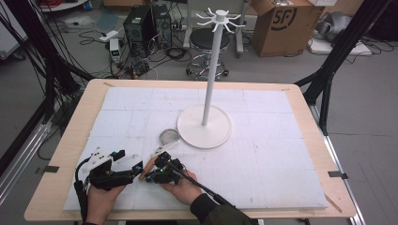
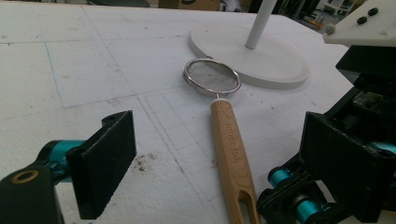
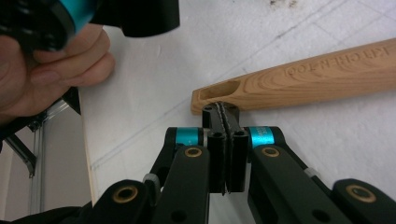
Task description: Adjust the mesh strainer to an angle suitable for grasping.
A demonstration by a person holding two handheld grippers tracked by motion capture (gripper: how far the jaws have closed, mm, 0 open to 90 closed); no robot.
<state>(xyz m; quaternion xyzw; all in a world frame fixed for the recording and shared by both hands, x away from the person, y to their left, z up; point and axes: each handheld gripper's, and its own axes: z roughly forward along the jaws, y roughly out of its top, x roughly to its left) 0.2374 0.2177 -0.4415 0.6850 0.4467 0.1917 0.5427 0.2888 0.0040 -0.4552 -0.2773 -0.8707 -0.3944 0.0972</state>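
The wooden handle [image 3: 299,79] lying just past the right gripper [image 3: 224,114] tips bears engraved letters reading roughly "KITCHEN TO…", partly cut off. Far beyond both grippers, a cardboard box [image 1: 281,23] carries "SF".

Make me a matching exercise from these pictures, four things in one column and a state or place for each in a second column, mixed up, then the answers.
1. strainer
2. left gripper
3. right gripper
4. white stand

A. jaws pressed together at the slotted end of the wooden handle
B. upright, with hooks on top
C. lying flat, mesh ring beside the stand's base
D. jaws wide apart

Pairs: 1-C, 2-D, 3-A, 4-B
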